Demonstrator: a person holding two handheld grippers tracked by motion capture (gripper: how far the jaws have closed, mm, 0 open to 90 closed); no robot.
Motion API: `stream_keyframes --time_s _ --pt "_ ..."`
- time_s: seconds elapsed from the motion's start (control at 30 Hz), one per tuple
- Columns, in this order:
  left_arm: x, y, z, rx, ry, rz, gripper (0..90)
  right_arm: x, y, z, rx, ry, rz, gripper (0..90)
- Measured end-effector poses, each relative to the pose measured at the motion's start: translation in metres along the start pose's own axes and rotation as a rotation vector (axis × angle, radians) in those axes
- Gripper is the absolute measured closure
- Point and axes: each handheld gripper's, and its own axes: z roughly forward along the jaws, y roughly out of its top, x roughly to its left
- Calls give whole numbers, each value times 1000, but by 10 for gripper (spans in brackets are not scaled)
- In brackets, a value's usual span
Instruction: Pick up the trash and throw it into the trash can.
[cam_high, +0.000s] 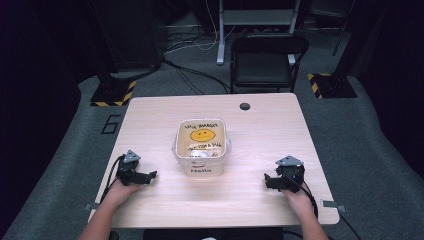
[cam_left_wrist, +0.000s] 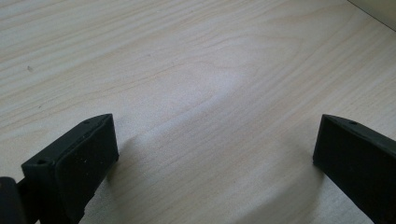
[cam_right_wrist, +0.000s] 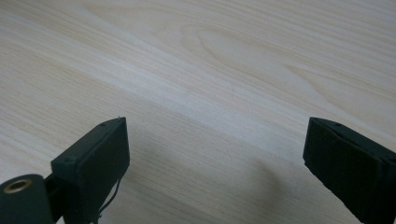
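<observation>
Jaws spread, the left gripper (cam_high: 150, 176) and right gripper (cam_high: 269, 181) are flanking a lidded tub (cam_high: 201, 146) that is risking sliding across the counter (cam_high: 150, 120) under an uneven squeeze.

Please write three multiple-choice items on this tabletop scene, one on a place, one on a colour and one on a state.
1. Where does the lidded container stand?
A. Near the middle of the table, between the two grippers
B. At the far right corner
C. On the chair

2. What colour is the smiley face on its lid?
A. Blue
B. Yellow
C. Red

3. How do the jaws of the left gripper and the right gripper stand?
A. Both shut on the container
B. One open, one shut
C. Both open, with nothing between them

Key:
1 A: in the high view the container sits centrally, with a gripper on each side of it.
2 B: the printed face is yellow.
3 C: each gripper view shows two jaws wide apart over bare wood.
</observation>
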Motion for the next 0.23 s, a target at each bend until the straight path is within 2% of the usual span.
stream_keyframes --time_s 0.23 --pt "0 0 0 1 0 3 0 -8 -5 2 14 -20 30 69"
